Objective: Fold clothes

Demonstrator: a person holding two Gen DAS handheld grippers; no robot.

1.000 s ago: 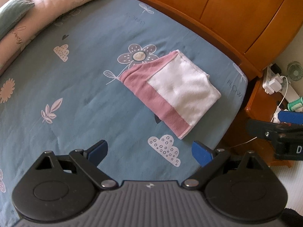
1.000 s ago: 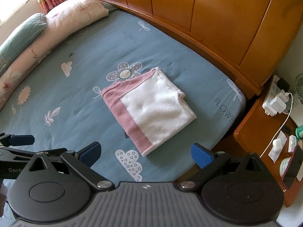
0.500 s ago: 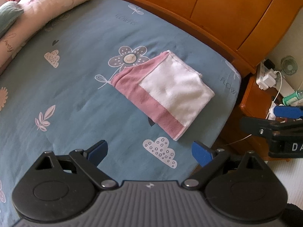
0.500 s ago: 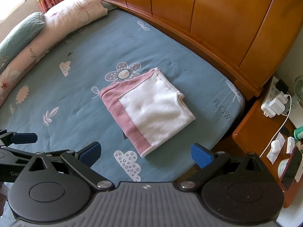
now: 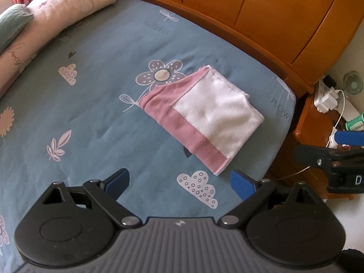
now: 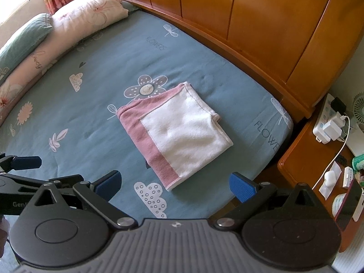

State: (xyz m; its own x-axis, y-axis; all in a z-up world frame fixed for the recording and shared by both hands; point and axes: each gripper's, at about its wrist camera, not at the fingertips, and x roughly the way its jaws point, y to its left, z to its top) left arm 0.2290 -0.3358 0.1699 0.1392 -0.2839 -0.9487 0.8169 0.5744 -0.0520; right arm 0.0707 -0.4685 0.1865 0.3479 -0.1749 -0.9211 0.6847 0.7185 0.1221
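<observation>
A folded towel (image 5: pixel 211 116), white with pink bands, lies flat on the blue patterned bed sheet (image 5: pixel 95 95) near the bed's right corner. It shows in the right wrist view too, as the folded towel (image 6: pixel 182 132). My left gripper (image 5: pixel 179 183) hangs open above the sheet, short of the towel's near corner, holding nothing. My right gripper (image 6: pixel 175 183) is likewise open and empty, just before the towel's near corner. The right gripper's finger (image 5: pixel 350 137) pokes into the left wrist view at the right edge, and the left gripper's finger (image 6: pixel 25 162) into the right wrist view at the left.
A wooden headboard (image 6: pixel 238 22) runs along the far side. Long pillows (image 6: pixel 68 29) line the left edge of the bed. A wooden nightstand (image 6: pixel 318 157) at the right carries a power strip, chargers, a cable and small items. A small fan (image 5: pixel 352 83) stands behind it.
Both grippers have drawn back slightly and shifted; the towel sits a little farther off in both views. It lies as before, and both grippers stay open.
</observation>
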